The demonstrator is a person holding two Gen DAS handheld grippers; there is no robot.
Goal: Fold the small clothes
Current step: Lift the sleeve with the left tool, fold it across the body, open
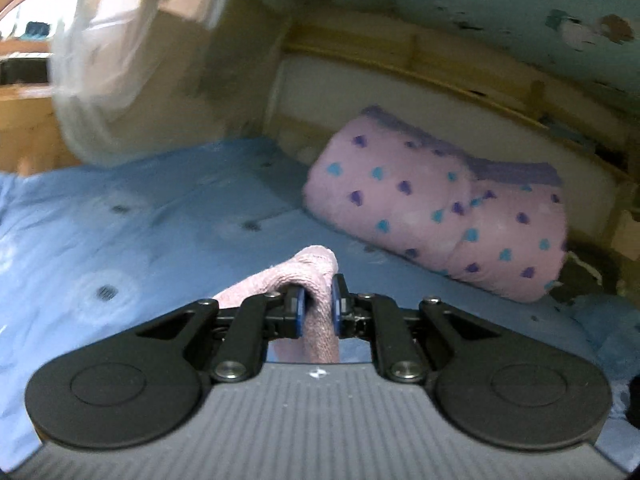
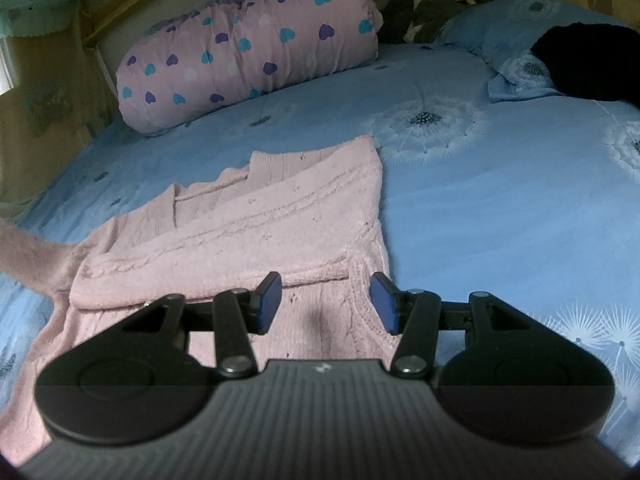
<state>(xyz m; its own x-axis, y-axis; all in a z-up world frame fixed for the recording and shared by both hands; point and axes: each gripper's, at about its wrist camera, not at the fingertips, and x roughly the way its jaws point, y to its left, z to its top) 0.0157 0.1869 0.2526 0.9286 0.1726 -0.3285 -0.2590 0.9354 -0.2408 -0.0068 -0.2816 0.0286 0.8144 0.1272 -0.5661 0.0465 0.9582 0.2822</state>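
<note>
Currently, a strip of the pale pink cable-knit sweater [image 1: 316,276] is pinched between the blue pads of the left gripper [image 1: 316,306], whose jaws are drawn almost together on the knit; the fabric is bunched over the fingertips and hangs down between the black linkage arms. The body of the sweater is seen in the right wrist view spread on the light blue bedsheet printed with white dandelion heads [image 2: 480,200], with one part folded across the rest and a sleeve-like piece trailing off towards the left edge of the picture. The right gripper [image 2: 326,304] is held over the lower hem of the sweater, its jaws set partly apart with nothing clamped between the pads; whether the fingertips touch the knit cannot be told. A rolled pink quilt patterned with purple and turquoise hearts [image 2: 256,44] is laid at the far side of the bed, well apart from the sweater. A black garment [image 2: 588,64] is lying on a blue pillow [image 2: 488,28] at the far right.
</note>
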